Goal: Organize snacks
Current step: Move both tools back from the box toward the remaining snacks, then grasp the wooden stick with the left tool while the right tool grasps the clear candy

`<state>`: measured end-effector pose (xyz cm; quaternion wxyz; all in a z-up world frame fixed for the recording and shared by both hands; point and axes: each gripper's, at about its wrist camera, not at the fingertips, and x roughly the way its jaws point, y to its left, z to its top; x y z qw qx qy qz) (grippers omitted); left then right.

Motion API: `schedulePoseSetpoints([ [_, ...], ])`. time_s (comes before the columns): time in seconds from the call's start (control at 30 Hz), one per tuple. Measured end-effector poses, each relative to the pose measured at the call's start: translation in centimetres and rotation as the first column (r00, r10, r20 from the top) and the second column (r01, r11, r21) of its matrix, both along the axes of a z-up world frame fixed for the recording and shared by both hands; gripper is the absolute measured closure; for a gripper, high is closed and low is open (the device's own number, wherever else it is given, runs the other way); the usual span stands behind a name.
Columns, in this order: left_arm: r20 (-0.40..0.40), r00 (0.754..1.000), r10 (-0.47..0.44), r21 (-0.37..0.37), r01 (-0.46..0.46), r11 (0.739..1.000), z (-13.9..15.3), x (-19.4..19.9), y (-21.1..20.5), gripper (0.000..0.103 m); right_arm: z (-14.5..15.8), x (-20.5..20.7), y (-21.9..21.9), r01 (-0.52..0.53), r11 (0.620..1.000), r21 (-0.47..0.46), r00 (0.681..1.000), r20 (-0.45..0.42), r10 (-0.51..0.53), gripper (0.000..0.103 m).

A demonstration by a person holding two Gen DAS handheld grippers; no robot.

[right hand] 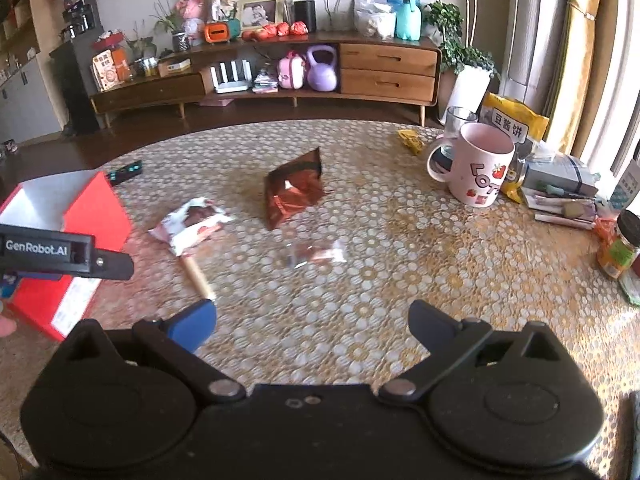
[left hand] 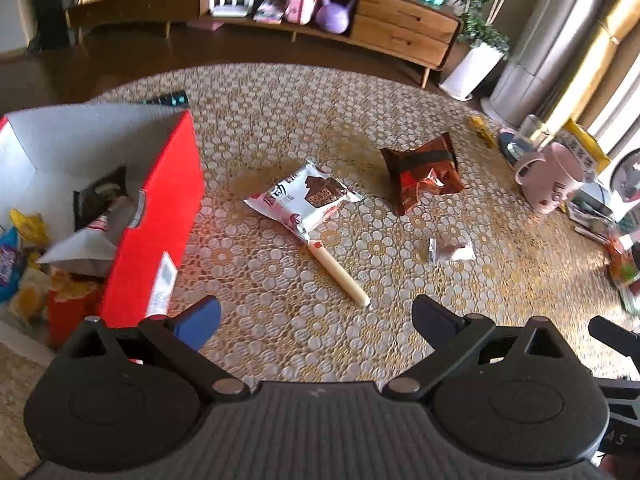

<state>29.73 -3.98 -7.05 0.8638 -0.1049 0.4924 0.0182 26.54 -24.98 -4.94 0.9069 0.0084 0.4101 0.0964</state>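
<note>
A red box with a white inside stands at the table's left and holds several snack packets; it also shows in the right wrist view. On the table lie a white snack packet, a cream sausage stick, a brown-red bag and a small clear wrapper. My left gripper is open and empty just before the stick. My right gripper is open and empty, short of the wrapper.
A pink mug, a glass, a yellow bag, books and a jar crowd the table's right side. A remote lies at the far left. The left gripper's body shows at left.
</note>
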Motion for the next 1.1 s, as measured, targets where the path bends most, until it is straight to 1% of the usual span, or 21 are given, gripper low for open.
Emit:
schedulePoseSetpoints([
  [0.17, -0.060, 0.998, 0.036, -0.033, -0.038, 0.999, -2.0, 2.4, -0.8, 0.001, -1.7, 3.0, -0.5, 0.008, 1.000, 0.010, 1.000, -0.024, -0.008, 0.003],
  [0.27, -0.083, 0.995, 0.054, -0.024, -0.056, 0.998, -3.2, 3.7, -1.4, 0.001, -2.7, 4.7, -0.5, 0.006, 1.000, 0.013, 0.999, -0.040, -0.005, 0.005],
  [0.37, -0.107, 0.992, 0.066, -0.026, -0.070, 0.997, -4.3, 4.8, -1.9, 0.001, -3.8, 6.0, -0.4, -0.003, 1.000, 0.006, 0.999, -0.052, 0.003, 0.008],
  [0.5, -0.118, 0.990, 0.077, -0.007, -0.079, 0.997, -5.6, 5.9, -2.7, 0.002, -5.3, 7.7, -0.1, -0.017, 1.000, 0.000, 0.997, -0.071, 0.017, 0.013],
  [0.57, -0.117, 0.989, 0.093, -0.007, -0.094, 0.996, -6.0, 6.4, -2.7, 0.004, -6.0, 8.5, 0.1, -0.021, 1.000, -0.008, 0.997, -0.080, 0.020, 0.015],
  [0.67, -0.119, 0.987, 0.104, -0.016, -0.107, 0.994, -6.5, 7.0, -2.8, 0.009, -6.9, 9.6, 0.3, -0.024, 1.000, -0.013, 0.996, -0.092, 0.022, 0.019],
  [0.73, -0.116, 0.988, 0.102, -0.013, -0.104, 0.995, -6.6, 7.3, -2.8, 0.015, -7.5, 10.3, 0.6, -0.028, 0.999, -0.017, 0.995, -0.095, 0.026, 0.022],
  [0.8, -0.114, 0.988, 0.106, -0.009, -0.108, 0.994, -6.9, 7.5, -2.8, 0.016, -8.0, 10.8, 0.8, -0.035, 0.999, -0.026, 0.995, -0.097, 0.032, 0.023],
  [0.87, -0.113, 0.987, 0.113, -0.012, -0.115, 0.993, -7.0, 7.7, -2.8, 0.020, -8.5, 11.2, 1.1, -0.042, 0.998, -0.036, 0.994, -0.103, 0.038, 0.025],
  [0.93, -0.120, 0.986, 0.116, -0.015, -0.118, 0.993, -7.3, 8.0, -2.8, 0.034, -9.0, 11.5, 1.3, -0.038, 0.998, -0.043, 0.994, -0.106, 0.034, 0.027],
  [1.0, -0.130, 0.984, 0.119, -0.013, -0.122, 0.992, -7.5, 8.2, -2.7, 0.039, -9.4, 11.7, 1.2, -0.030, 0.999, -0.038, 0.994, -0.108, 0.026, 0.028],
  [1.07, -0.135, 0.983, 0.125, -0.012, -0.128, 0.992, -7.8, 8.3, -2.7, 0.040, -9.6, 11.8, 1.3, -0.027, 0.999, -0.044, 0.995, -0.099, 0.022, 0.028],
  [1.1, -0.132, 0.983, 0.127, -0.012, -0.129, 0.992, -7.8, 8.3, -2.7, 0.043, -9.6, 11.9, 1.3, -0.030, 0.998, -0.048, 0.995, -0.095, 0.025, 0.028],
])
